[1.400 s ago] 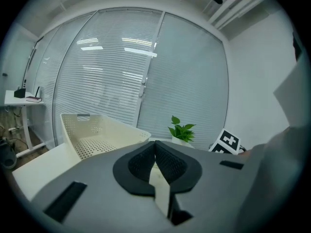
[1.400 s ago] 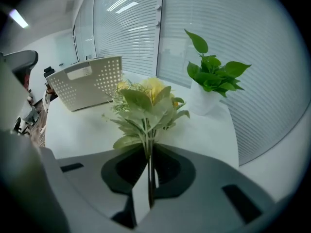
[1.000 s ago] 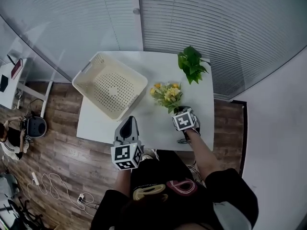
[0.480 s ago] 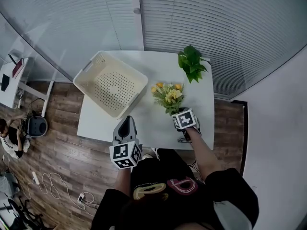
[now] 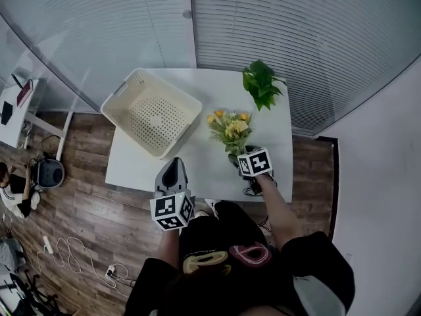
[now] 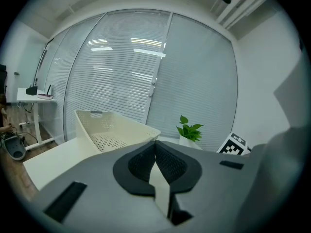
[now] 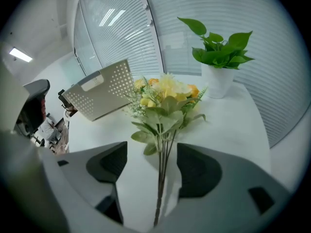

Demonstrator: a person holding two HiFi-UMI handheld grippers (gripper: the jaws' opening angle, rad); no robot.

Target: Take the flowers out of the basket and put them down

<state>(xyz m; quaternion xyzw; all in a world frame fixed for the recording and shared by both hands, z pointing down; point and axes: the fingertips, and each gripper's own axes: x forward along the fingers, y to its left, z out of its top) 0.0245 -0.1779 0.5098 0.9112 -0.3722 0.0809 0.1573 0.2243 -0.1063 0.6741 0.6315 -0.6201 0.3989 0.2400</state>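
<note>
We work at a white table [image 5: 207, 166]. A perforated cream basket [image 5: 151, 114] fills its far left corner, tilted and empty. A potted plant [image 5: 261, 85] stands at the far right corner. The flowers [image 5: 230, 127] lie on the table near the right edge, yellow heads pointing to the far edge and stems [image 7: 163, 178] running back to the near right corner. Our right gripper [image 7: 153, 166] sits there, its jaws opening with the stems between them, pads clear of them. Our left gripper [image 6: 156, 152] hovers over the near edge, jaws pressed together on nothing.
</note>
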